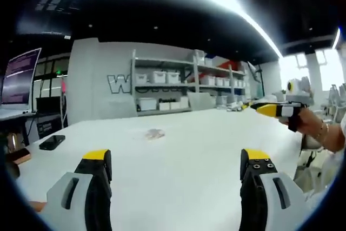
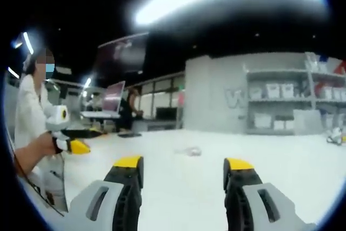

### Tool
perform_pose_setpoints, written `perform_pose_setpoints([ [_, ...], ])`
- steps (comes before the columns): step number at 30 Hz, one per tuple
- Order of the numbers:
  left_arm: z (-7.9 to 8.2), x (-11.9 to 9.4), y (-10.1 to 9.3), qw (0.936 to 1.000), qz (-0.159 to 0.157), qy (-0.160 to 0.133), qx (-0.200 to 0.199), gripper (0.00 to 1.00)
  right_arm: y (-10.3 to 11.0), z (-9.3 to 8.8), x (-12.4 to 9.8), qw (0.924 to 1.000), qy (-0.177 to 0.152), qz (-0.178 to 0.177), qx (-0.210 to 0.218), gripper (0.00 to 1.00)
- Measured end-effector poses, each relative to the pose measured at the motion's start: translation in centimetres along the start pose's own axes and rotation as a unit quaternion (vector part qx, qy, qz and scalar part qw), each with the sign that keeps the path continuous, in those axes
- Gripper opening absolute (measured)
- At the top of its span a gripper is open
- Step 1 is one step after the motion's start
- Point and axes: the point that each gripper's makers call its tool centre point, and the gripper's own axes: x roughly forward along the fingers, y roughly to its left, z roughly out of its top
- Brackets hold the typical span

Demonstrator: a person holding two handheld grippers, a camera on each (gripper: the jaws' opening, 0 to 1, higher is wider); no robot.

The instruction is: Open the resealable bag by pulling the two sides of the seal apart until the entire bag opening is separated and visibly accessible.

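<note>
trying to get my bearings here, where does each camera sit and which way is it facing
Left gripper view: rides on the left gripper, looking forward across the white table at the small clear bag and the shelving; its two jaws stand apart, and the right gripper comes in from the right in a hand.

Right gripper view: rides on the right gripper, facing across the table; its jaws stand apart, and the left gripper shows at left.

Both share the table, bag and shelving.
</note>
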Motion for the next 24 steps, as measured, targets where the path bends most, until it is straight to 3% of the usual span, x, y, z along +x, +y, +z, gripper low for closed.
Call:
perform_pose_setpoints([
  [8,-0.4,0.0,-0.5,1.0,-0.004,0.006,0.0,0.98,0.3,-0.6,-0.1,0.9998,0.013,0.006,-0.015,0.51],
  [24,-0.5,0.1,-1.0,0.9999,-0.012,0.011,0.003,0.97,0.7,-0.8,0.2,0.9996,0.019,0.016,-0.016,0.51],
])
